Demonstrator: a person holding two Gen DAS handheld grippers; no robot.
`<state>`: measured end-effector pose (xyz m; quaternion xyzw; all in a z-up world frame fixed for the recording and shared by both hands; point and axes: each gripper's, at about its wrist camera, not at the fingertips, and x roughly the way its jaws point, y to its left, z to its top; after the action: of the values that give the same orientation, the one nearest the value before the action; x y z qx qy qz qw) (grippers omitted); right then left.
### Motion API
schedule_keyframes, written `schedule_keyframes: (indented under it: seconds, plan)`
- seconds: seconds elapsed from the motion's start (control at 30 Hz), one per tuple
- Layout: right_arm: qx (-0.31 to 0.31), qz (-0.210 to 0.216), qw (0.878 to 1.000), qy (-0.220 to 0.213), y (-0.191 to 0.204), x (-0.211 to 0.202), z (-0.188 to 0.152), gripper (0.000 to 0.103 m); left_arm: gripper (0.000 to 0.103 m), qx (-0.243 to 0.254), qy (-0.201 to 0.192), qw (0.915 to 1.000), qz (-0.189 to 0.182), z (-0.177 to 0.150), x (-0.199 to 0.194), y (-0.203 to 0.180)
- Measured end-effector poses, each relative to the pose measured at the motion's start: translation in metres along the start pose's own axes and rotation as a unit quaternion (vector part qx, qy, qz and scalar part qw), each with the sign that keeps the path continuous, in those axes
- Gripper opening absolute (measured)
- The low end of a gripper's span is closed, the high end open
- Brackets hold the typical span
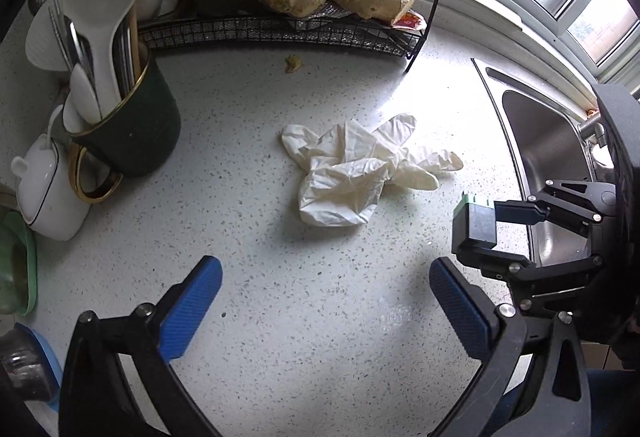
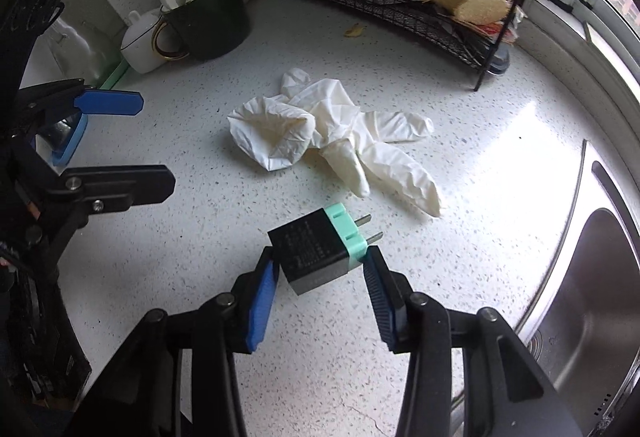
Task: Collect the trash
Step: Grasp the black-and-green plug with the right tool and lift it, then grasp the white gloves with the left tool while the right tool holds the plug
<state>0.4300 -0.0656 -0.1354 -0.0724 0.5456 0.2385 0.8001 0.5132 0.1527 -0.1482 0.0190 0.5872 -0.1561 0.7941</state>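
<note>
The crumpled white gloves [image 1: 362, 169] lie mid-worktop, well clear of the wire rack [image 1: 280, 33] behind them and the sink [image 1: 552, 165] to the right. Our left claw [image 1: 326, 301] hangs wide open just short of them; our right claw [image 2: 320, 269] is clamped on a black and green plug adapter [image 2: 320, 249], held above the surface. To do this well, we judge we should bring the left claw down over the bunched middle of the gloves, where the folds are thickest, and close firmly, since thin material slips. The speckled white worktop [image 1: 280, 337] is bright with window glare. A dark mug of utensils [image 1: 136, 125] stands left, and a small scrap [image 1: 293, 63] sits near the rack.
</note>
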Motion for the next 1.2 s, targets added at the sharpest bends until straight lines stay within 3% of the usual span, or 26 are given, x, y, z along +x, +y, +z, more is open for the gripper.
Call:
schedule_keyframes:
  seconds: [0.23, 0.33, 0.6, 0.7, 0.77, 0.83, 0.93, 1.2]
  plan:
    - [0.066, -0.019, 0.998, -0.007, -0.045, -0.02, -0.009, 0.041, 0.101, 0.052, 0.012, 0.9986, 0.001, 0.029, 0.027, -0.017]
    - [0.085, -0.029, 0.996, -0.007, -0.059, -0.022, -0.01, 0.041, 0.088, 0.073, 0.025, 0.9969, 0.009, 0.04, 0.045, -0.02]
    - [0.112, -0.034, 0.993, -0.006, -0.086, -0.024, -0.008, 0.041, 0.069, 0.101, 0.056, 0.9933, -0.001, 0.057, 0.087, -0.025]
    - [0.12, -0.037, 0.992, -0.008, -0.094, -0.024, -0.005, 0.041, 0.058, 0.109, 0.057, 0.9924, 0.002, 0.057, 0.096, -0.028]
    - [0.123, -0.039, 0.992, -0.01, -0.092, -0.025, -0.001, 0.041, 0.045, 0.112, 0.058, 0.9921, 0.0, 0.057, 0.096, -0.03]
    - [0.124, -0.041, 0.991, -0.014, -0.09, -0.03, -0.002, 0.041, 0.026, 0.113, 0.062, 0.9917, -0.001, 0.058, 0.095, -0.031]
    - [0.125, -0.041, 0.991, -0.021, -0.092, -0.038, -0.004, 0.041, 0.012, 0.121, 0.066, 0.9905, -0.004, 0.052, 0.093, -0.039]
    - [0.116, -0.032, 0.992, -0.04, -0.07, -0.056, -0.016, 0.041, 0.009, 0.108, 0.056, 0.9921, -0.029, 0.024, 0.069, -0.071]
